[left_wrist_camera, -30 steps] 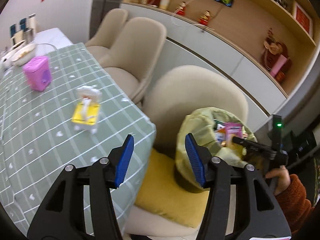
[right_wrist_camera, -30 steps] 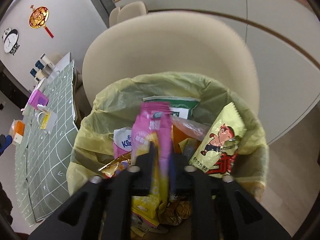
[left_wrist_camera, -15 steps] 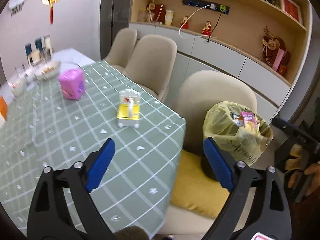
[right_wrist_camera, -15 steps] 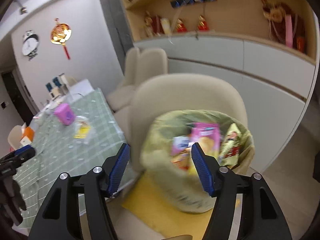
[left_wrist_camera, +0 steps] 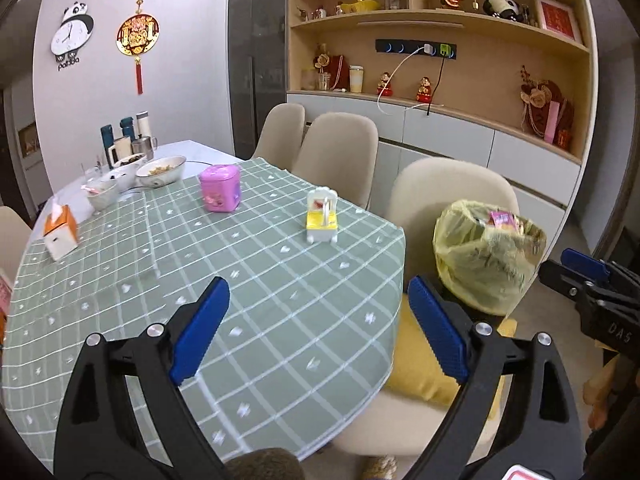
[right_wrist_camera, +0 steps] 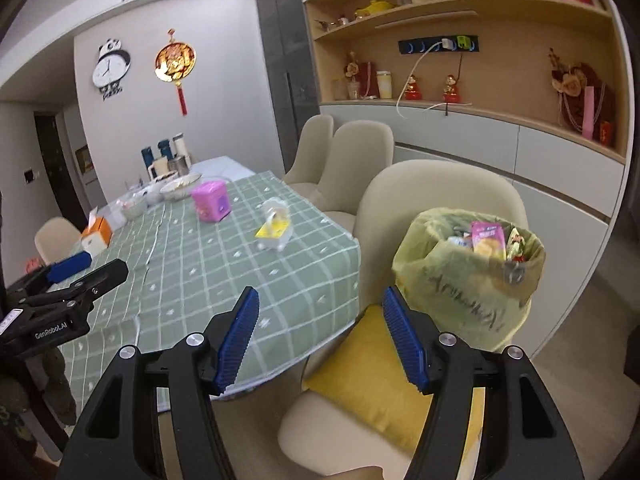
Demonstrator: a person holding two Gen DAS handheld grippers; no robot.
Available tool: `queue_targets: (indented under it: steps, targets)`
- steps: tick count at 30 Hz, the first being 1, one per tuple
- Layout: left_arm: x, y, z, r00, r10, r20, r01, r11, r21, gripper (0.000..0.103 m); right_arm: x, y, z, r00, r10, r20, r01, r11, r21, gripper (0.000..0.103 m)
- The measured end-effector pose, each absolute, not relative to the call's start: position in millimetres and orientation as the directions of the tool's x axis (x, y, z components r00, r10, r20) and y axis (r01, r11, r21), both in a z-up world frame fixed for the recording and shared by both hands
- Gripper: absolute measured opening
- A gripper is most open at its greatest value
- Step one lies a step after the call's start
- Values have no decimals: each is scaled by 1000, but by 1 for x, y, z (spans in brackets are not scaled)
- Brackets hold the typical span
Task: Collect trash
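A bin lined with a yellow bag [left_wrist_camera: 486, 260] [right_wrist_camera: 468, 284] stands on a beige chair's yellow cushion [right_wrist_camera: 372, 372], full of snack wrappers; a pink packet [right_wrist_camera: 487, 238] pokes out on top. My left gripper [left_wrist_camera: 318, 330] hangs open and empty over the near corner of the green checked tablecloth [left_wrist_camera: 200, 272]. My right gripper [right_wrist_camera: 322, 340] is open and empty too, back from the bin, between table edge and chair. Each gripper shows at the edge of the other's view.
On the table stand a pink box [left_wrist_camera: 221, 188], a small yellow-and-white holder [left_wrist_camera: 321, 221], an orange tissue box [left_wrist_camera: 60, 232], bowls [left_wrist_camera: 160, 170] and flasks at the far end. Beige chairs [left_wrist_camera: 336, 156] line the right side; cabinets and shelves behind.
The right gripper let go of the pink packet into the bin, opened, and pulled back and up. The left gripper opened wider and drew back from the table.
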State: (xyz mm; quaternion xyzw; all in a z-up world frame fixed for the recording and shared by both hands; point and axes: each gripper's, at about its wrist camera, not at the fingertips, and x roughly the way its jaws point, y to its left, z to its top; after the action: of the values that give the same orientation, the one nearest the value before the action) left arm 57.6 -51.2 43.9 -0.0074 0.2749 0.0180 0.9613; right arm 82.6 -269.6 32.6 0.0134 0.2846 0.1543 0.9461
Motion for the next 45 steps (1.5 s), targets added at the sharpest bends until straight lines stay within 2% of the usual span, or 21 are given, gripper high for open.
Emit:
queue_targets:
  steps: [9, 17, 45]
  targets:
    - [2, -40, 38, 844, 38, -536, -50, 999, -9, 86, 13, -237, 25, 813, 270, -515, -283, 958, 56, 61]
    - [-26, -38, 49, 862, 30, -506, -44, 999, -15, 86, -12, -230, 32, 827, 256, -500, -269, 962, 47, 61]
    - [-39, -43, 55, 867, -5, -498, -3, 1000, -15, 86, -23, -239, 43, 845, 234, -481, -241, 969, 48, 61]
